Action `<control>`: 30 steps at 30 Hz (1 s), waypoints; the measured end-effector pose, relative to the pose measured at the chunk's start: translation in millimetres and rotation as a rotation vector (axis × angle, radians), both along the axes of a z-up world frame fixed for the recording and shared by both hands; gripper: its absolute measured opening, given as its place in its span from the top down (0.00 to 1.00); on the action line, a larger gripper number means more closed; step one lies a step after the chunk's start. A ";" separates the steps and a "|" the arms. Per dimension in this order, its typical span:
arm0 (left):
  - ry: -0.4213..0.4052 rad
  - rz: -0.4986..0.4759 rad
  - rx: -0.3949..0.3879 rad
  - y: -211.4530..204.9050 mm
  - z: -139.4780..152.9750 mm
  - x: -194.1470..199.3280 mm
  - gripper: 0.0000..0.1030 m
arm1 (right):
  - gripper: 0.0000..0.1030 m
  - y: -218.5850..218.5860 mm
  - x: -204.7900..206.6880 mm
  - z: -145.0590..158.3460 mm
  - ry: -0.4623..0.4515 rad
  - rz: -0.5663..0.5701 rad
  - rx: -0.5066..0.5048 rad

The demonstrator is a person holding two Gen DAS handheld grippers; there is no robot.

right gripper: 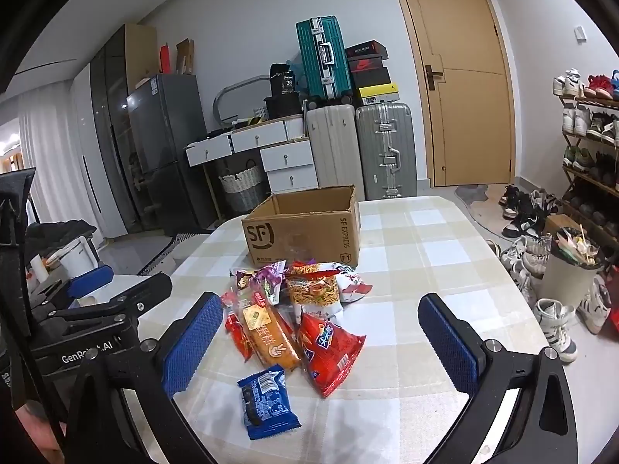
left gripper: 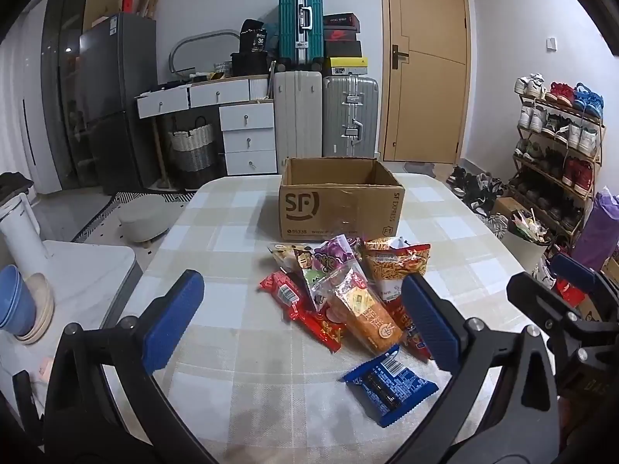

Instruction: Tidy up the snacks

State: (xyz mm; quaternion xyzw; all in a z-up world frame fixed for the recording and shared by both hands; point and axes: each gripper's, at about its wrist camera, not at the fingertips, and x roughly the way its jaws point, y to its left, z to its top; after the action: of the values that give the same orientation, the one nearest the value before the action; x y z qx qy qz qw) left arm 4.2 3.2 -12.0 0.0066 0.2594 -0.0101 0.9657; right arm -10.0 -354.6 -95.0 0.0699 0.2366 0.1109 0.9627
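Observation:
A pile of snack packets (left gripper: pixel 348 282) lies on the checked table (left gripper: pixel 232 232), in front of an open cardboard SF box (left gripper: pixel 340 208). A blue cookie packet (left gripper: pixel 389 384) lies nearest me, apart from the pile. My left gripper (left gripper: pixel 301 317) is open and empty, above the table just short of the pile. In the right wrist view the pile (right gripper: pixel 294 309), the blue packet (right gripper: pixel 267 402) and the box (right gripper: pixel 305 228) show too. My right gripper (right gripper: pixel 321 340) is open and empty, hovering over the near end of the pile. The right gripper also shows at the left view's right edge (left gripper: pixel 557 290).
A white side table (left gripper: pixel 77 270) with stacked bowls (left gripper: pixel 23 301) stands left of the table. Suitcases (left gripper: pixel 325 116), drawers (left gripper: pixel 247 131) and a fridge (left gripper: pixel 112 100) line the far wall. A shoe rack (left gripper: pixel 557 147) and a bin (right gripper: pixel 568 274) stand on the right.

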 end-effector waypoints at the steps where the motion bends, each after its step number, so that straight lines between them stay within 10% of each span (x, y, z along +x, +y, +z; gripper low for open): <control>1: 0.003 -0.003 -0.004 1.1 -0.1 0.8 0.01 | 0.00 6.4 -0.5 -2.6 -0.006 -0.006 -0.008; 30: 0.000 -0.017 -0.019 6.7 -1.6 -1.8 0.01 | 0.00 12.8 -6.3 0.7 -0.027 0.008 -0.020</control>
State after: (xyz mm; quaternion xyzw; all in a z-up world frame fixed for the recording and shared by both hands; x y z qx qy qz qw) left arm 2.4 9.9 -13.6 -0.0002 0.2593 -0.0206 0.9656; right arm -16.3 -341.8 -94.3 0.0577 0.2252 0.1131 0.9660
